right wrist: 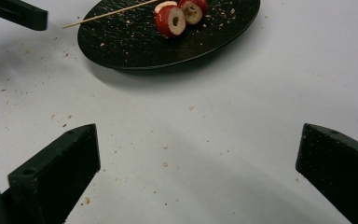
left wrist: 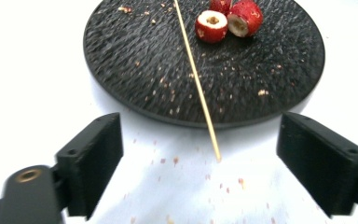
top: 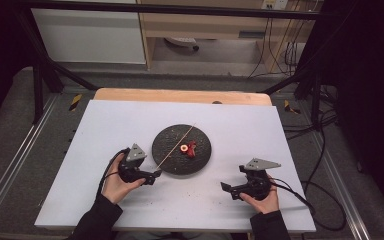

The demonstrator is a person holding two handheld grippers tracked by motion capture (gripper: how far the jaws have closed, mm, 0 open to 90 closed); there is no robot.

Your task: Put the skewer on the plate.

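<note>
Your left claw (left wrist: pixel 200 172) stands with jaws wide apart and nothing between the pads. The skewer (left wrist: pixel 196 79), one in number, is a thin, pale wooden stick, straight and bare along its visible length. Its near tip lies on the worktop (left wrist: pixel 28 70) just ahead of your left claw, in line with the gap between the jaws and clear of both. The rest of the stick runs away from that claw, over the rim and across the plate (left wrist: pixel 135 56).

The plate is one, round, black and rough-textured, strewn with pale crumbs.

Fruit pieces (left wrist: pixel 211 25): three can be counted in the left claw view, red-skinned, two showing a pale cut face with a hollow core. They sit close together at the far side of the plate, just beside the skewer, to its right as that claw looks.

Your right claw (right wrist: pixel 198 172) is likewise spread open and empty, over bare, crumb-flecked worktop, well short of the plate.
</note>
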